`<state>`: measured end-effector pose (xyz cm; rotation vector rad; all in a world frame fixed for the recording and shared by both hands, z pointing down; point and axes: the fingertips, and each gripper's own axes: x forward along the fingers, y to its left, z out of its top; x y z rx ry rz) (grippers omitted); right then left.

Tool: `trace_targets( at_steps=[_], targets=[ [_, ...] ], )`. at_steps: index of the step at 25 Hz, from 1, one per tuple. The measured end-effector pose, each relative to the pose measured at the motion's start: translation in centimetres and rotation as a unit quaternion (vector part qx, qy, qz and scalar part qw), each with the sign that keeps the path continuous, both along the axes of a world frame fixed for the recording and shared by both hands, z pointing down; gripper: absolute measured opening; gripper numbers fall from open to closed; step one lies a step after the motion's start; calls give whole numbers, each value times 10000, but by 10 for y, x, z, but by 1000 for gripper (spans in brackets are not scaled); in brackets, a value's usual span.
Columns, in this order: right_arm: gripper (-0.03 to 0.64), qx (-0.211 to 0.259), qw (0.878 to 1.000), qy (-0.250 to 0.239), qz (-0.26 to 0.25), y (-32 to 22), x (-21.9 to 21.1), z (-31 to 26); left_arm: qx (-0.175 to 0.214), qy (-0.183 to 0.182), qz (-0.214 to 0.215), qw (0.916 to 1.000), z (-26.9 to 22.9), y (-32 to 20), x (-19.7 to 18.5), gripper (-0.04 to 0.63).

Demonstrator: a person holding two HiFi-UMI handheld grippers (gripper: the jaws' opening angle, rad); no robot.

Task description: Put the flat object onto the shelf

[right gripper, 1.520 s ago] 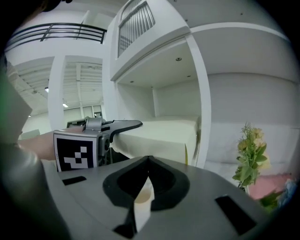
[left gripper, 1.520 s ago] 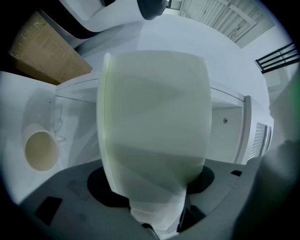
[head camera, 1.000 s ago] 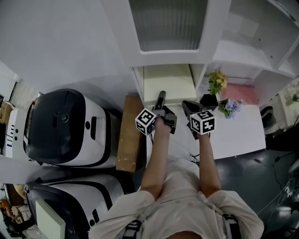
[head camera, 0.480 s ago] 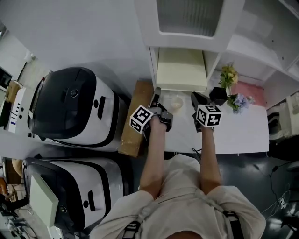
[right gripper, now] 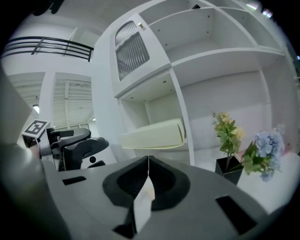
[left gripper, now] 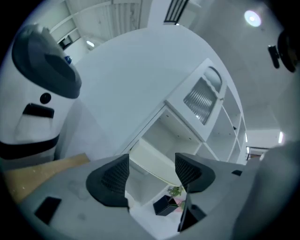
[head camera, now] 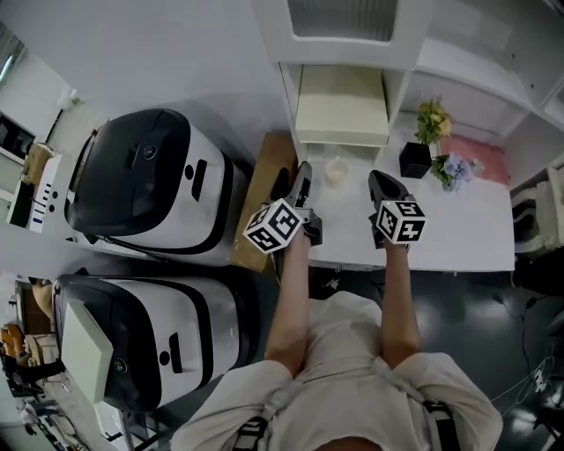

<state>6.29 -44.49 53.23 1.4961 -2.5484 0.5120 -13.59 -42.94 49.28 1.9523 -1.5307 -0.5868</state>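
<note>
Two grippers hang over the desk's (head camera: 458, 238) front edge: the left gripper (head camera: 293, 181) with jaws apart and empty, the right gripper (head camera: 379, 179) pressed closed on nothing. The pale-yellow flat box (head camera: 342, 106) lies in the white shelf's (head camera: 401, 97) bottom compartment at the desk's back edge.

A: Hand-held grippers?
B: Two: left hand-held gripper (head camera: 293, 176), right hand-held gripper (head camera: 381, 181), with one marker cube (head camera: 275, 225) apiece.
A: Big machines?
B: Two as well, white with black tops: far machine (head camera: 145, 189), near machine (head camera: 154, 339).
A: On the desk (head camera: 458, 233)?
B: One black pot (head camera: 414, 160), two flower bunches, namely yellow bunch (head camera: 430, 119) and blue bunch (head camera: 456, 167), one pink mat (head camera: 480, 145), one small pale cup (head camera: 335, 169).
A: Furniture?
B: One desk, one white shelf unit (head camera: 289, 97) with one ribbed panel (head camera: 339, 18); open compartments too cropped to count.
A: Flat things?
B: One cream flat object (head camera: 342, 106). Also one cardboard box (head camera: 262, 198)
A: People?
B: One
</note>
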Motion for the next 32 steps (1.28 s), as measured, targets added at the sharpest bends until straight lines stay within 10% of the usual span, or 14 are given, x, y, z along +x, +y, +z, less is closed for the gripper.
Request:
trace_targets(
  at_steps=[11, 32],
  targets=[
    [69, 139, 9999, 28, 78, 93, 26, -9, 277, -2320, 660, 9701, -13, 86, 52, 301],
    [69, 1044, 9939, -3, -367, 190, 12, -74, 898, -3177, 168, 9438, -56, 166, 76, 218]
  ],
)
